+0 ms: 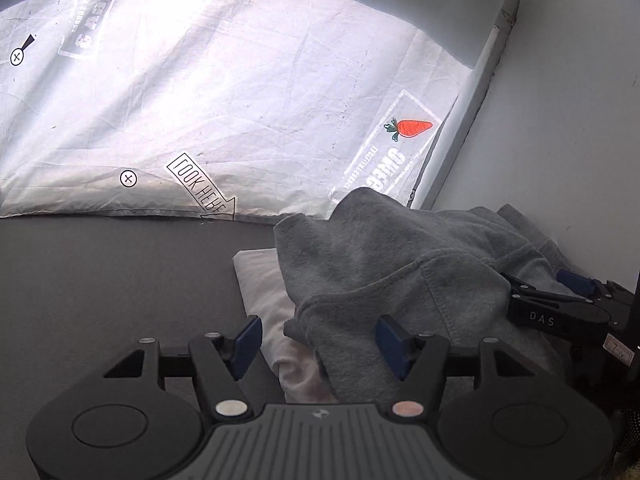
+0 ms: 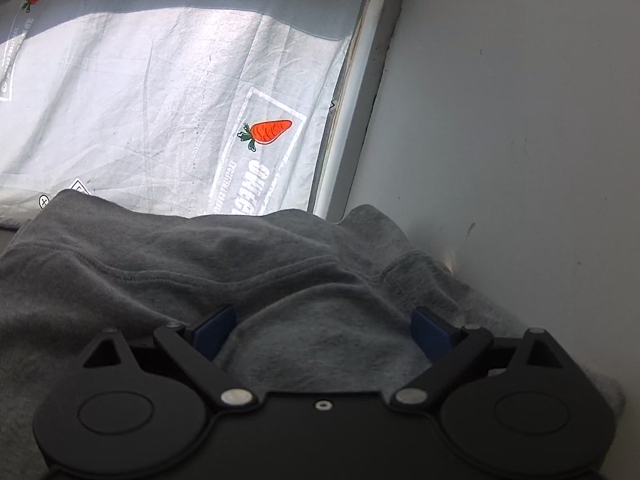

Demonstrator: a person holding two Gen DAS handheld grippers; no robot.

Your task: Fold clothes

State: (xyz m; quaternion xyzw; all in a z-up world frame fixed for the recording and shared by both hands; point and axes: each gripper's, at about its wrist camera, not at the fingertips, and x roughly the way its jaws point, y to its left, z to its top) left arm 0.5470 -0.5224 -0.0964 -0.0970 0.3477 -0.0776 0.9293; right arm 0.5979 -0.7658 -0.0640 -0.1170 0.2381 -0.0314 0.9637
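Note:
A grey sweatshirt-like garment lies bunched on the dark grey surface, partly over a folded white cloth. My left gripper is open, its blue pads either side of the garment's near edge, which pokes between them. The right gripper shows at the right edge of the left wrist view, low against the garment. In the right wrist view the right gripper is open wide, with a fold of the grey garment bulging between its blue pads.
A white sheet printed with a carrot and a "LOOK HERE" arrow covers the far area. A pale wall runs along the right, close to the garment. Dark grey surface spreads to the left.

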